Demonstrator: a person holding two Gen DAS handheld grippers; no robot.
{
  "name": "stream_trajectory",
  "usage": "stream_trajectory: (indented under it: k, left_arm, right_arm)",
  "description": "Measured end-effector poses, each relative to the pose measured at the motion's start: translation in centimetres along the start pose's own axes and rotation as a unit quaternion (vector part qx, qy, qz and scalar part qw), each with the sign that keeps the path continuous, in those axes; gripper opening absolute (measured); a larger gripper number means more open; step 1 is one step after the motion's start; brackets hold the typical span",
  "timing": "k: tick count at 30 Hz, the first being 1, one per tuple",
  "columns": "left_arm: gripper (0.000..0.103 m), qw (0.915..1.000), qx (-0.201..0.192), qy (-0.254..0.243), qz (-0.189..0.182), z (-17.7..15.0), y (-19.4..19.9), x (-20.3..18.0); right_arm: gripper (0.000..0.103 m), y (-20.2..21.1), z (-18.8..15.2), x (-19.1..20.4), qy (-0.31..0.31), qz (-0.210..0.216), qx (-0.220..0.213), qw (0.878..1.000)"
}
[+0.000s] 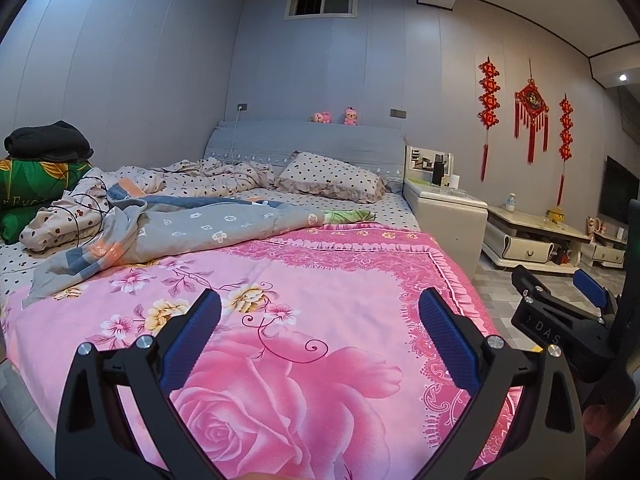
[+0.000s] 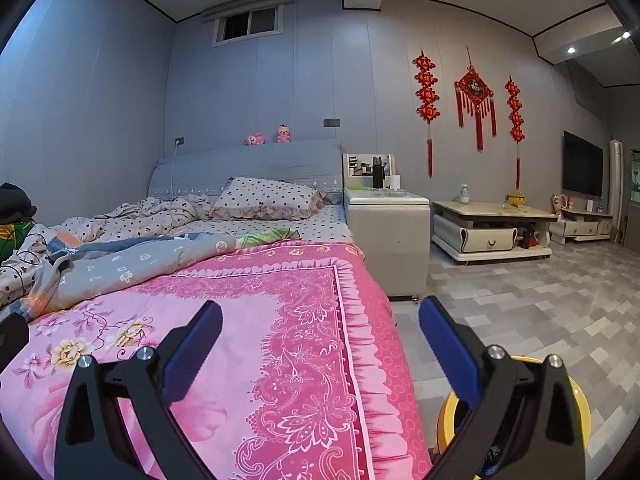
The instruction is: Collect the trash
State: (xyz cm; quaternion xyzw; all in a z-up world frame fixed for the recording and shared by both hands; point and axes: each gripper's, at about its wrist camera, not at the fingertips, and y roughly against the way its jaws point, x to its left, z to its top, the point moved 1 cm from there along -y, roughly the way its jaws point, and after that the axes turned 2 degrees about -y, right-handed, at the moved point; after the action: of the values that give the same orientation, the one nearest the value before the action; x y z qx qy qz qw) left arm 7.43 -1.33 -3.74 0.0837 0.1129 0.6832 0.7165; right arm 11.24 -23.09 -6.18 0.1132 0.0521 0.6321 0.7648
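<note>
The bin [image 2: 516,416], yellow-rimmed, sits at the lower right of the right wrist view, on the floor just beside the bed [image 2: 280,320] and directly under the right gripper [image 2: 320,324], so the right hand is the nearer one to it. No piece of trash shows plainly in either view; nothing on the pink quilt [image 1: 320,280] reads as litter.

Both tools are wide and empty: the right gripper's blue pads are spread with only quilt between them, and the left gripper [image 1: 320,312] likewise, over the big rose at the bottom of its frame.

Any next pick probably lies further off: the nightstand [image 2: 386,240] at centre right, or the low table [image 2: 492,216] beyond. The bed's corner stands between.
</note>
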Motion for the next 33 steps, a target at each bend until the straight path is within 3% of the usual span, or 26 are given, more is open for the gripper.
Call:
stream_trajectory:
  k: [14, 33]
  left_arm:
    - [0.095, 0.9994, -0.001, 0.031, -0.013, 0.5, 0.4, 1.3]
    - [0.095, 0.9991, 0.001, 0.036, -0.020, 0.4, 0.4, 1.3]
  right_arm:
    - [0.095, -0.2, -0.2, -0.1, -0.008, 0.003, 0.014, 1.000]
    - [0.095, -1.0, -0.8, -0.5, -0.005, 0.005, 0.032, 0.999]
